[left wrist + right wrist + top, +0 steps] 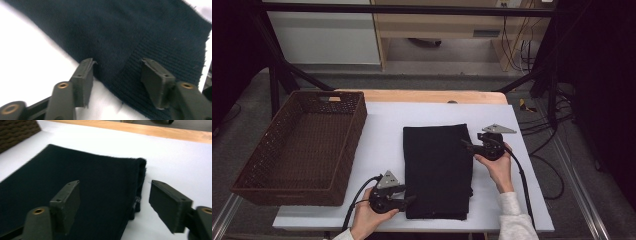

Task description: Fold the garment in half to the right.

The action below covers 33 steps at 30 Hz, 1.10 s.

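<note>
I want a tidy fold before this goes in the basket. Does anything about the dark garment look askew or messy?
Mostly neat: the folded dark garment lies flat and square on the white mat. One flaw: at its right edge the layers don't line up, and a lower layer pokes out beside the right tongs. The wicker basket looks undamaged.

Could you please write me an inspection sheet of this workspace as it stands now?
Surface: white mat on a wooden table, bare around the work.
Job's things: folded dark garment lying flat mid-mat; empty brown wicker basket at its left.
Clutter: nothing seen.
Grippers: left gripper open at the garment's near left edge; right gripper open at its far right folded edge; neither grips it.
Cables: one black cable trails from each gripper.
Surroundings: black frame, loose wires on floor at right.
</note>
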Each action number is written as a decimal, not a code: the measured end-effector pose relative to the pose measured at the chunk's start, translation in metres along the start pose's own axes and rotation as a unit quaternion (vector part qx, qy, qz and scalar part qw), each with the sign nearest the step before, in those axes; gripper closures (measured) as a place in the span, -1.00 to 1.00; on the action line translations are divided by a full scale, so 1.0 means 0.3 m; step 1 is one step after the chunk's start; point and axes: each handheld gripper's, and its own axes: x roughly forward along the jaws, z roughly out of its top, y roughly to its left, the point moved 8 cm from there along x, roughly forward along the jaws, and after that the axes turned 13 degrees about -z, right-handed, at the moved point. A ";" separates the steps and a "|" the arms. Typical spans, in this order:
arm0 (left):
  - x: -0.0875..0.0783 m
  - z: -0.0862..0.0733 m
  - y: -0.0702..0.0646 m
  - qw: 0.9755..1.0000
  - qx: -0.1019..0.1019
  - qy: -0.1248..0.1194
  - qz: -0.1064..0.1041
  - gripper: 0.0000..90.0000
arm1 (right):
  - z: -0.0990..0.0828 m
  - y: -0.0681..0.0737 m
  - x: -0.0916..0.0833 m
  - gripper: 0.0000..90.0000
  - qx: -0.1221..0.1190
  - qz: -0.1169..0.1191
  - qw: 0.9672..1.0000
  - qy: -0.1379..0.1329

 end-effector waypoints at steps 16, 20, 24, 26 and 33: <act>-0.076 0.087 0.057 0.999 0.010 -0.042 -0.011 -0.86 | -0.123 0.032 -0.177 -0.83 0.019 0.044 0.999 -0.012; -0.076 0.106 0.077 0.999 0.012 -0.037 -0.005 -0.90 | -0.151 0.038 -0.203 -0.86 0.023 0.052 0.998 -0.015; -0.071 0.129 0.089 0.999 0.005 -0.040 -0.006 -0.91 | -0.180 0.042 -0.215 -0.87 0.026 0.055 0.998 -0.011; -0.068 0.142 0.095 0.999 0.008 -0.041 -0.003 -0.92 | -0.193 0.043 -0.220 -0.87 0.025 0.056 0.998 -0.010; -0.063 0.192 0.130 0.999 0.007 -0.052 0.006 -0.92 | -0.229 0.053 -0.230 -0.88 0.017 0.058 0.998 -0.002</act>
